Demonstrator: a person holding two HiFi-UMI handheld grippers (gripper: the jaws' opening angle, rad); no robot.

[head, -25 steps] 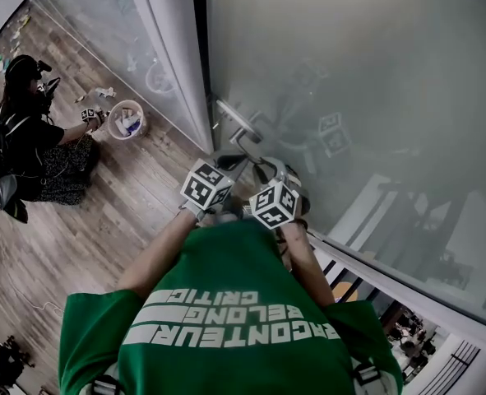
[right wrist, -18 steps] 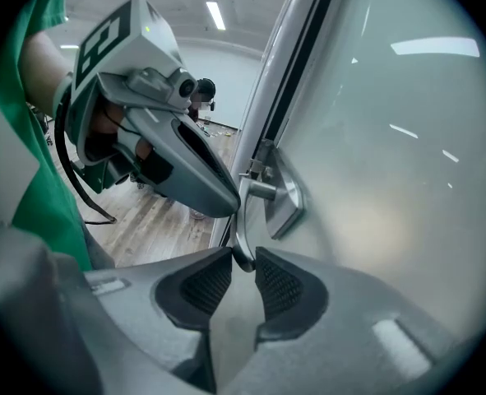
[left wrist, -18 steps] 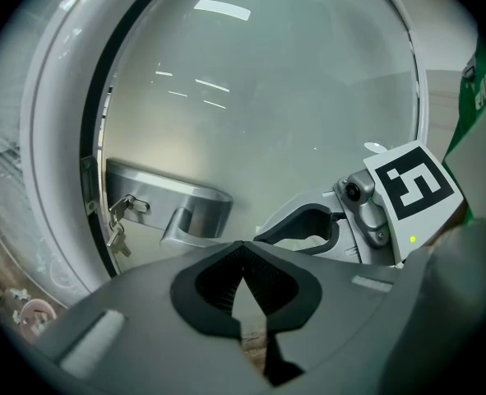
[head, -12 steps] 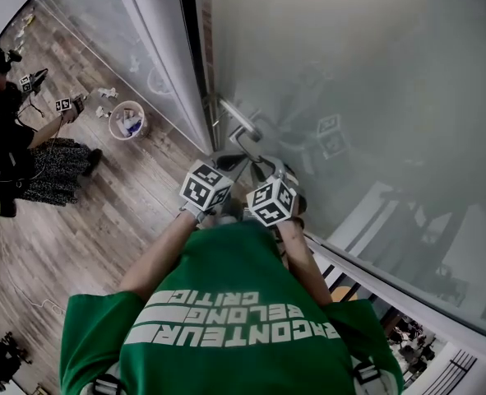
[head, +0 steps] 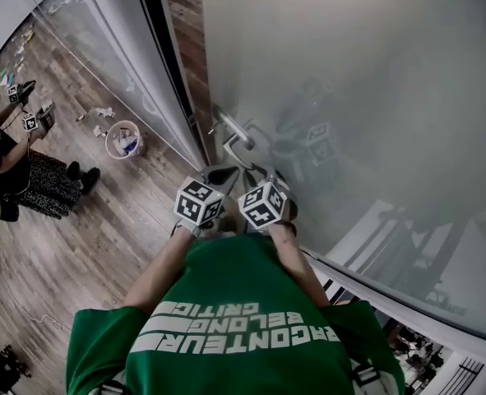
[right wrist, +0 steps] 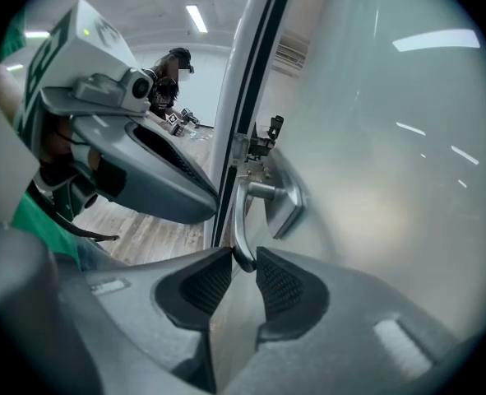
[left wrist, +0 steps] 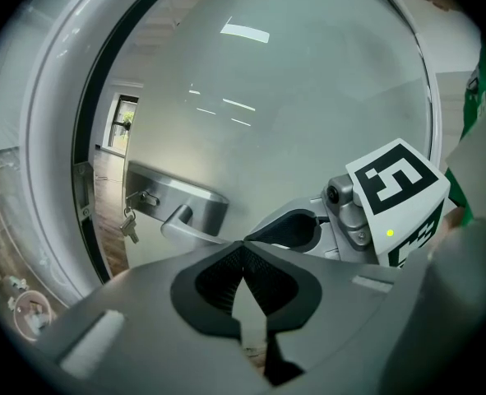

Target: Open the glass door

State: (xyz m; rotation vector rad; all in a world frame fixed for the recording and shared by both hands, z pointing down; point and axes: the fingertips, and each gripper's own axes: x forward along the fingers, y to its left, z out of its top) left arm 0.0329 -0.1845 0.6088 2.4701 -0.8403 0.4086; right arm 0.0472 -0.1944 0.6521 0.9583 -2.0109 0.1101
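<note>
Right gripper (right wrist: 244, 266) has its fingers pinching the handle (right wrist: 241, 212) tip, and the glass door (head: 349, 81) looks cracked open. Left gripper (left wrist: 244, 249) fingers are pressed together, empty. Next is probably a steady pull.

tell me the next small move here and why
Likely swing the glass door wider with the right gripper. Its jaws are closed on the tip of the door handle, and only a narrow gap shows between the door's edge and the door frame. The left gripper is shut and empty beside the handle, so it adds nothing yet.
</note>
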